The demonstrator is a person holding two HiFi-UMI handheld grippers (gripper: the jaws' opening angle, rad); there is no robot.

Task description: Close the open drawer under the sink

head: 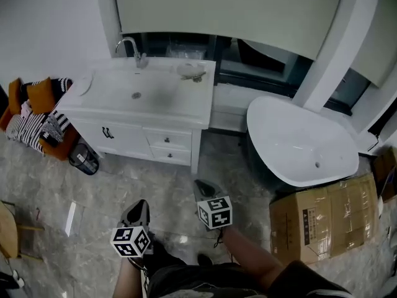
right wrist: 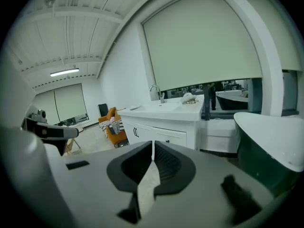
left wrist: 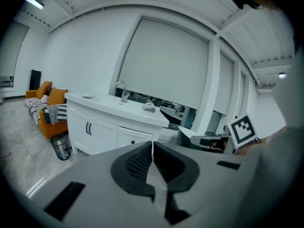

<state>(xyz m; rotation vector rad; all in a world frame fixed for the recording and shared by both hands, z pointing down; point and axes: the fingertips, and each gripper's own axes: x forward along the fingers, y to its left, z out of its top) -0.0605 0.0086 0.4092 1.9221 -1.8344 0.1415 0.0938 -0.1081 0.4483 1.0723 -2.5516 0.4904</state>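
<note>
The white vanity [head: 124,107] with its sink [head: 138,92] and chrome faucet [head: 129,45] stands against the far wall. Two small drawers [head: 169,148] sit at its right end, and both look flush with the cabinet front. My left gripper [head: 141,205] and right gripper [head: 200,185] hover over the floor well short of the vanity, both pointing toward it. In the left gripper view the left gripper [left wrist: 152,144] is shut with nothing between its pads. In the right gripper view the right gripper [right wrist: 152,144] is shut and empty too, with the vanity [right wrist: 166,122] beyond it.
A white bathtub [head: 298,143] stands right of the vanity, with a cardboard box [head: 324,219] in front of it. An orange chair with striped cloth [head: 37,113] and a small bin [head: 84,157] are at the left. Grey marble floor [head: 161,188] lies between me and the vanity.
</note>
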